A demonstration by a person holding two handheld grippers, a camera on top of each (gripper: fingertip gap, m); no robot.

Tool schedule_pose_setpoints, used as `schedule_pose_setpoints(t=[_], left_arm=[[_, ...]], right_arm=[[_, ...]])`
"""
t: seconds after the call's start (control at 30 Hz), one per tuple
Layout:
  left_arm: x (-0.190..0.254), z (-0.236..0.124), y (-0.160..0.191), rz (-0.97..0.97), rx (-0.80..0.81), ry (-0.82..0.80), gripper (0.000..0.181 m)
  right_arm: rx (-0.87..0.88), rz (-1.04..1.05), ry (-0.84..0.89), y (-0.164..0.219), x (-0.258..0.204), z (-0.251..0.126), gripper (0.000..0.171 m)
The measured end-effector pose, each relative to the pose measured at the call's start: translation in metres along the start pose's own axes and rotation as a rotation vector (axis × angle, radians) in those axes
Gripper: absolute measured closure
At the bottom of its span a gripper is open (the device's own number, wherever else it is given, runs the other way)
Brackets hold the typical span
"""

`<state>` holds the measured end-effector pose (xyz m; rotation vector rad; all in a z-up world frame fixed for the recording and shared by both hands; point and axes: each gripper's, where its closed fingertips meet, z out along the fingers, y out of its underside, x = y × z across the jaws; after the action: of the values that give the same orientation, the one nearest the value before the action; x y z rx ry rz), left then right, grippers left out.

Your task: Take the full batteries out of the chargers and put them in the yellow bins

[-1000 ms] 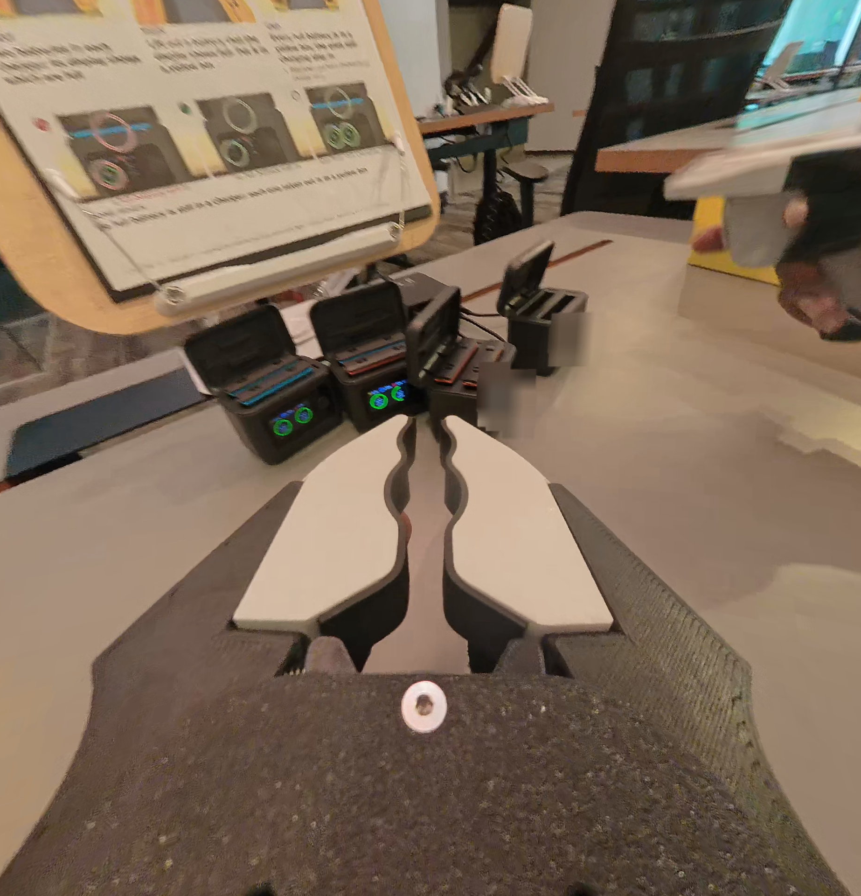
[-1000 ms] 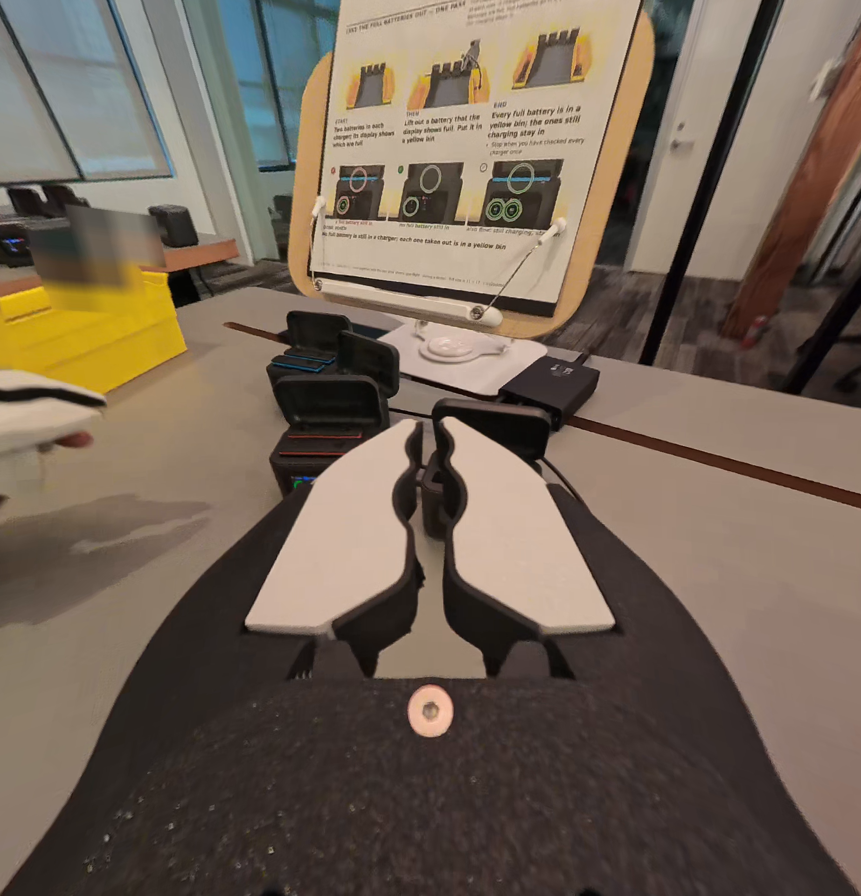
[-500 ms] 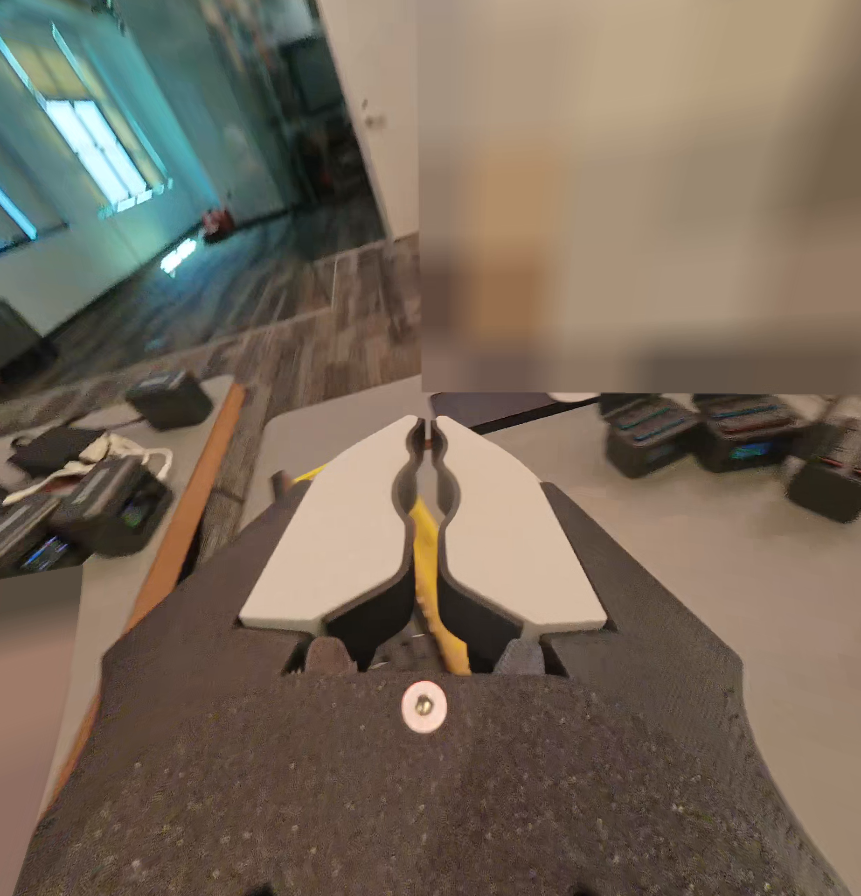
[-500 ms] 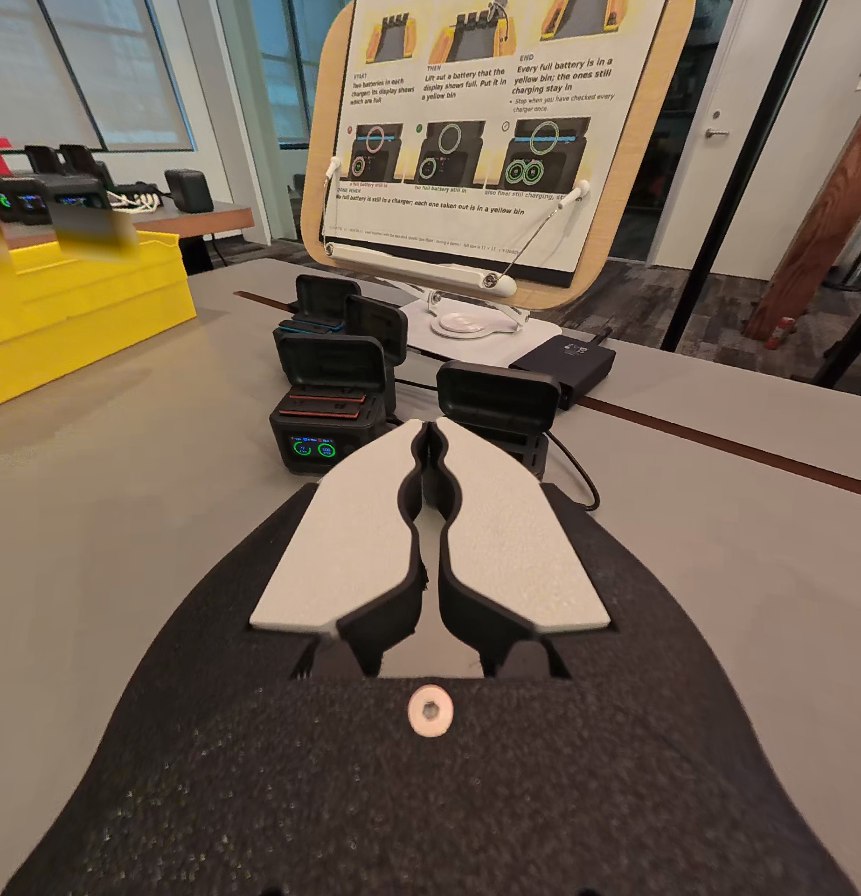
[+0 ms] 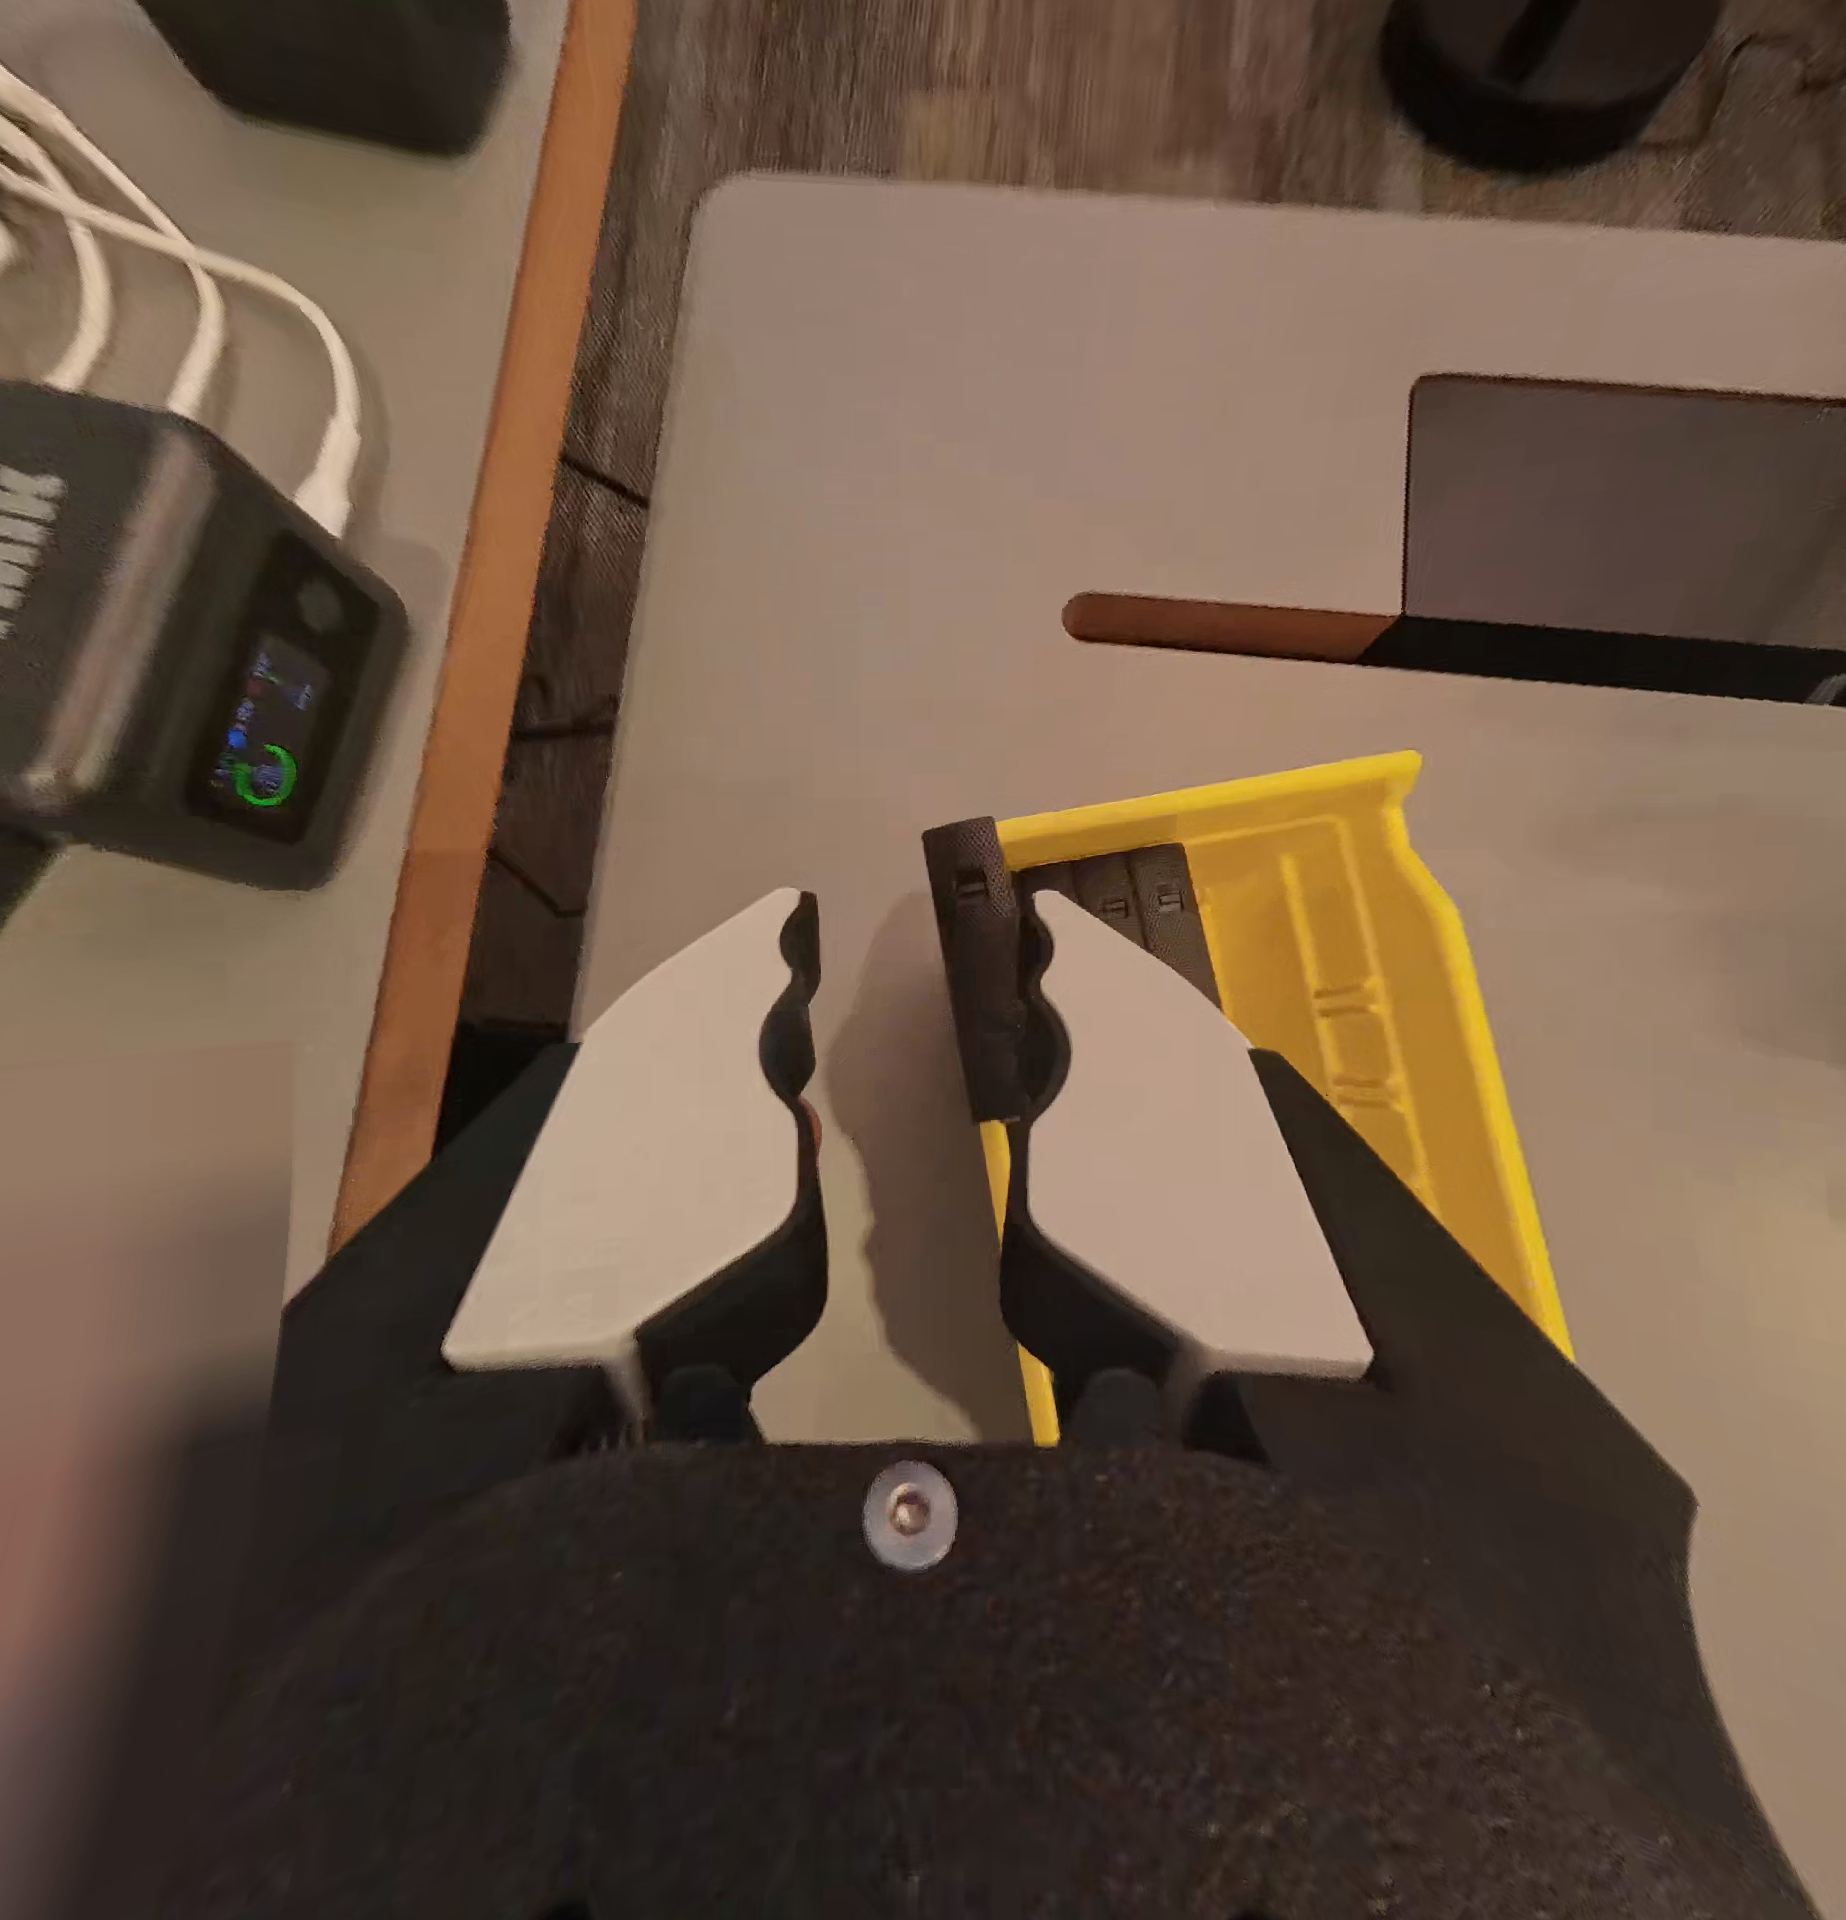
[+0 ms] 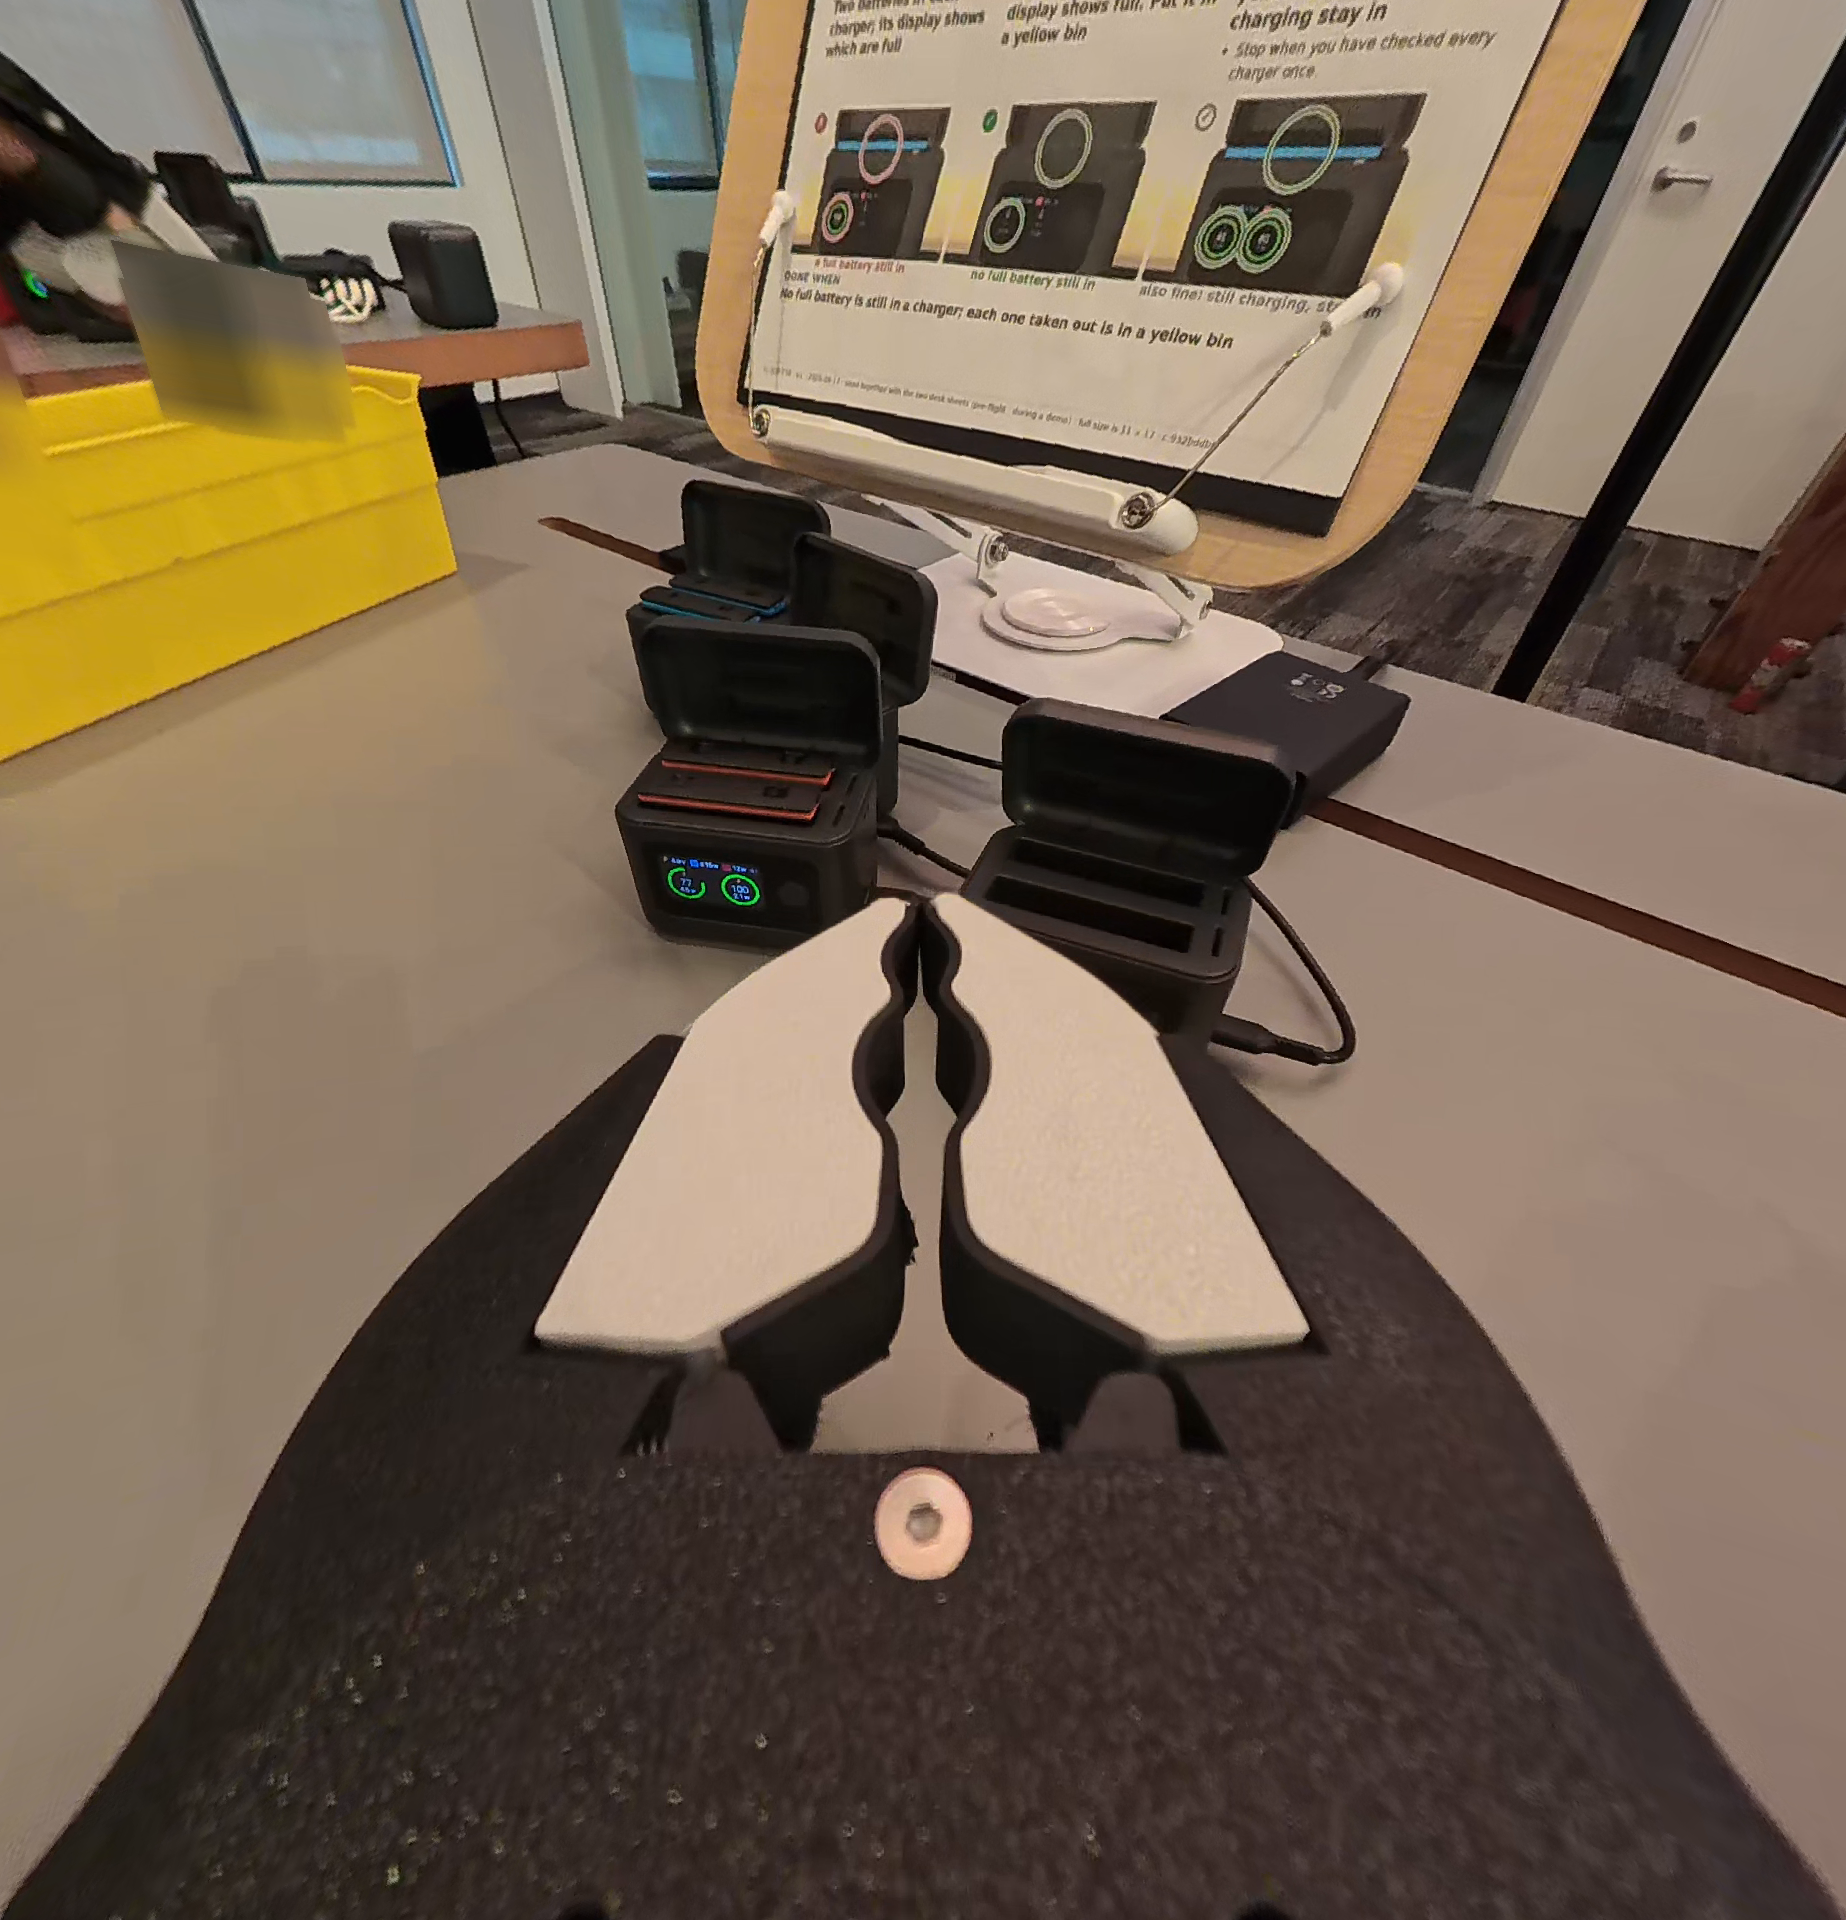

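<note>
Left gripper (image 5: 924, 914): fingers wide apart, gripping nothing; black battery (image 5: 976, 966) leans against right finger, at corner of yellow bin (image 5: 1407, 1039) near bench (image 5: 1002, 468) left edge. Two more batteries (image 5: 1137, 904) stand inside.

Battery judged light, rigid, textured, non-slippery; grip flat faces.

Right gripper (image 6: 917, 920): fingers nearly closed, empty. Beyond: lit charger (image 6: 742, 831) with orange-edged batteries (image 6: 737, 790); empty charger (image 6: 1116, 883) beside.
</note>
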<state>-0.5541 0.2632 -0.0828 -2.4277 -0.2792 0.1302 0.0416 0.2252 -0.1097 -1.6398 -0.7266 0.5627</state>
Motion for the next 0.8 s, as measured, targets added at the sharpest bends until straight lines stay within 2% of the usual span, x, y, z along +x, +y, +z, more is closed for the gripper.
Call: schedule_pose_setpoints(t=[0.13,0.23,0.3,0.37,0.47,0.53,0.67,0.8], left_arm=[[0.009,0.013,0.011,-0.017,-0.094,0.041,0.163],[0.018,0.011,0.015,0.043,-0.124,0.042,0.165],[0.021,0.005,0.011,0.118,-0.097,0.001,0.166],[0.042,-0.009,0.001,0.219,-0.016,0.043,0.166],[0.113,-0.047,-0.003,0.390,0.123,0.234,0.166],[0.173,-0.078,0.014,0.536,0.182,0.363,0.166],[0.295,-0.135,0.083,0.812,0.258,0.637,0.166],[0.386,-0.170,0.159,1.001,0.279,0.856,0.166]], right_arm=[[-0.009,-0.005,-0.008,0.001,-0.001,0.000,0.171],[-0.017,0.000,-0.023,0.002,-0.003,0.002,0.171],[-0.017,-0.008,-0.027,0.002,-0.005,0.002,0.171],[-0.009,-0.023,-0.036,-0.001,-0.008,0.002,0.171],[0.033,-0.059,-0.095,-0.010,-0.023,0.000,0.171],[0.067,-0.086,-0.180,-0.017,-0.041,-0.002,0.171],[0.080,-0.125,-0.373,-0.021,-0.085,-0.004,0.166],[0.045,-0.123,-0.558,-0.017,-0.126,-0.009,0.144]])
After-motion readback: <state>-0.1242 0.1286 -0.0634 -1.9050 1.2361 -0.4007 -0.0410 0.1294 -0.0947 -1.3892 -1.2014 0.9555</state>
